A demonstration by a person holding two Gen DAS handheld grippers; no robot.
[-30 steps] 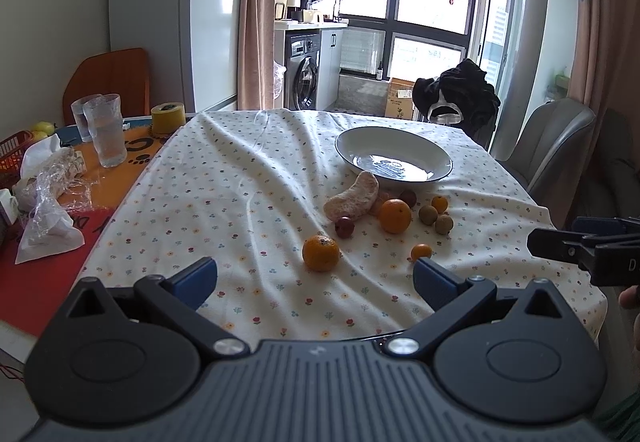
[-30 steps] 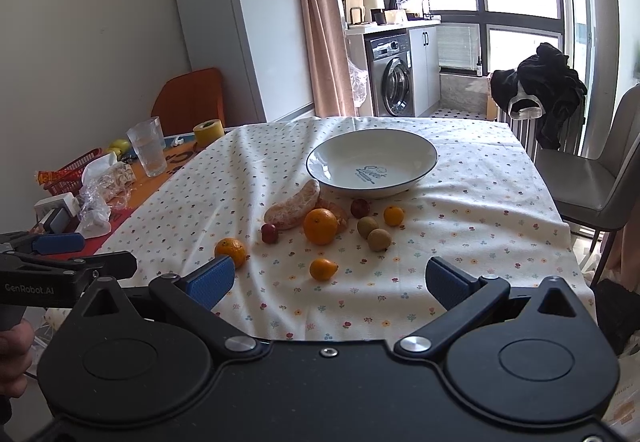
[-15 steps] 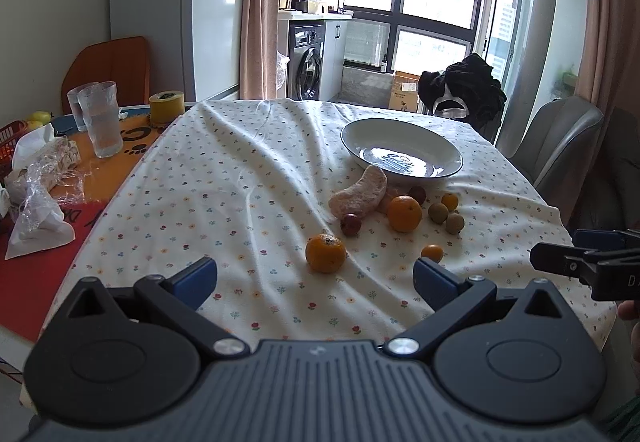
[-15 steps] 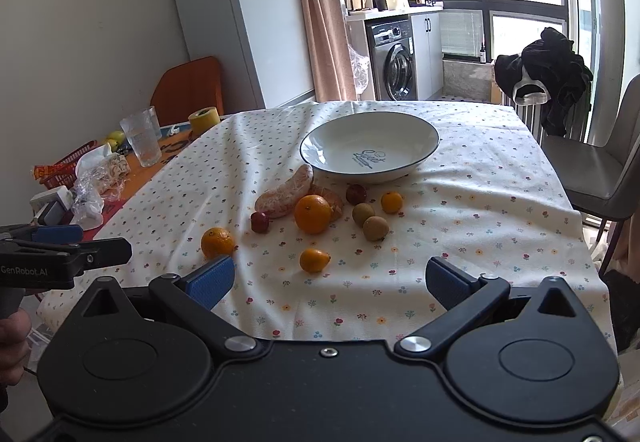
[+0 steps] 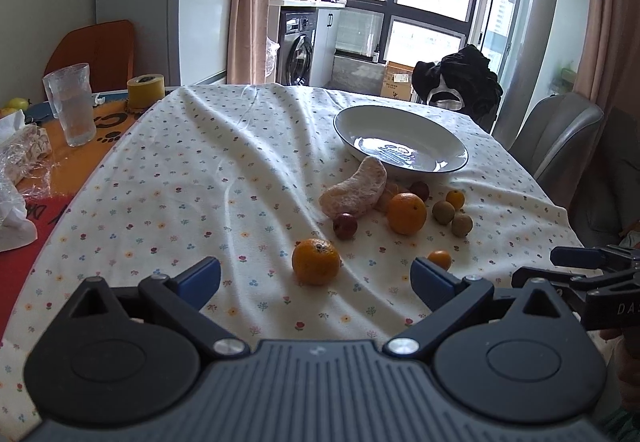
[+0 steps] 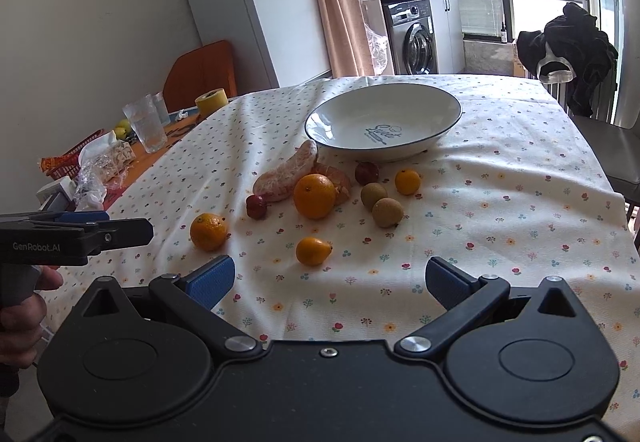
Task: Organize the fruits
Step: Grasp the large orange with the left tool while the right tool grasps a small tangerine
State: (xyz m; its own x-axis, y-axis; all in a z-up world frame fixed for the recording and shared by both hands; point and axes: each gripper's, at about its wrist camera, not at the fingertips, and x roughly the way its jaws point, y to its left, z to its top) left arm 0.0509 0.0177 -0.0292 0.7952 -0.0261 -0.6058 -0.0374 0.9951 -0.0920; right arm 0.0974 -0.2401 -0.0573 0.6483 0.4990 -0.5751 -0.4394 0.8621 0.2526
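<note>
We hold the left gripper [image 5: 316, 280] wide open and empty above the near edge of the tabletop [image 5: 180, 178], its blue pads either side of a mandarin [image 5: 316, 261]. The right gripper [image 6: 329, 279] is equally wide open and empty, just short of a small orange fruit [image 6: 313, 251]. The fruits lie loose on the floral cloth in front of the empty bowl [image 6: 384, 122]: a peeled pomelo wedge [image 6: 286, 174], a big orange [image 6: 315, 196], a red fruit [image 6: 257, 206], a darker one [image 6: 367, 173] by the bowl, two brown-green fruits [image 6: 387, 212] and a tiny orange one [image 6: 407, 181]. The wedge's long axis runs from the bowl's rim toward the near left, curved like a crescent, its far tip touching the bowl. Only the right wrist view shows the lettering inside the bowl clearly, and our left hand [image 6: 20, 318] on its handle. Only the left view shows the grey chair [image 5: 556, 138] beyond the cloth's right edge.
</note>
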